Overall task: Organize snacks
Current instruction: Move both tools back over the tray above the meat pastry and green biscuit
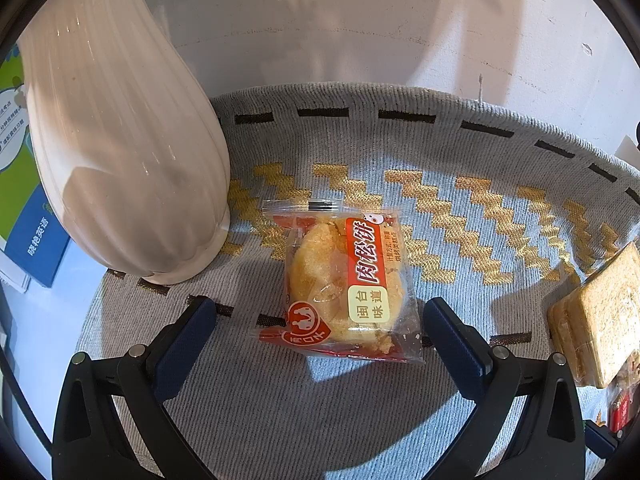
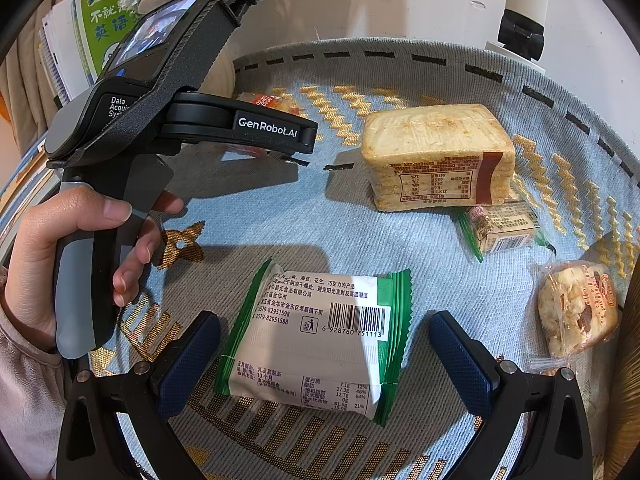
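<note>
A clear packet with a red label holding a golden pastry [image 1: 344, 284] lies on the blue-grey cloth with gold zigzags [image 1: 460, 216]. My left gripper [image 1: 320, 312] is open, its blue pads either side of the packet's near end, apart from it. In the right wrist view a white packet with green edges [image 2: 320, 344] lies barcode up between the pads of my open right gripper [image 2: 324, 332]. Beyond it sit a wrapped stack of sandwich bread [image 2: 436, 156], a small green-edged packet [image 2: 500, 228] and a clear-wrapped nut pastry [image 2: 576, 308]. A hand [image 2: 52, 256] holds the left gripper's handle.
A tall white ribbed vase [image 1: 120, 140] stands on the cloth close to the left of the pastry packet. Books with green and blue covers [image 1: 24, 216] lie behind it. A white wall [image 1: 360, 20] backs the table. The bread stack [image 1: 600, 316] shows at the right edge.
</note>
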Available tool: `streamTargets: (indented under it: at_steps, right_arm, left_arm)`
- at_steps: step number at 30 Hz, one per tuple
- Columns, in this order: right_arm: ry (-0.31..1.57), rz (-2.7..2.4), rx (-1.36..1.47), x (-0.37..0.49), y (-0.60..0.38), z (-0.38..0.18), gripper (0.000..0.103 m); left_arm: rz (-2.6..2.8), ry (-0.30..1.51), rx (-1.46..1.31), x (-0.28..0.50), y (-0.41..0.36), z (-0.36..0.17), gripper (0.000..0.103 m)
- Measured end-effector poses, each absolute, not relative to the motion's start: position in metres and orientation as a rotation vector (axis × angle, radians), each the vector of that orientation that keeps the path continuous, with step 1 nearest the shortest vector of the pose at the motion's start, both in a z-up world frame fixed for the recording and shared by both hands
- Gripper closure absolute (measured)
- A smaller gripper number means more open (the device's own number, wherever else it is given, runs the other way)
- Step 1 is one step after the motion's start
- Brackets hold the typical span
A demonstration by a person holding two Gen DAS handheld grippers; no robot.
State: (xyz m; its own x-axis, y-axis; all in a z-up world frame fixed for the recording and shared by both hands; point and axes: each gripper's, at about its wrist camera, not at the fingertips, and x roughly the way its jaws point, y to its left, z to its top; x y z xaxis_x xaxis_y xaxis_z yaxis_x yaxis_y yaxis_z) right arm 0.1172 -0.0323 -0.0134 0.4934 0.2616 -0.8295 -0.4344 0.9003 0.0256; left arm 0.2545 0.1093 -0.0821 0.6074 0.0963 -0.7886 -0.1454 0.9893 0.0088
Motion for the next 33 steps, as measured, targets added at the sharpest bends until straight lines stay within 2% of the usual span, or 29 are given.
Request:
streamTargets:
  at_steps: [33]
  right_arm:
    - [0.968, 0.423, -0.2, 0.1164, -0.0318, -0.0145, 0.0]
  left_arm:
    - [0.143, 0.909, -0.057, 0.2531, 0.1101, -0.0807, 0.0]
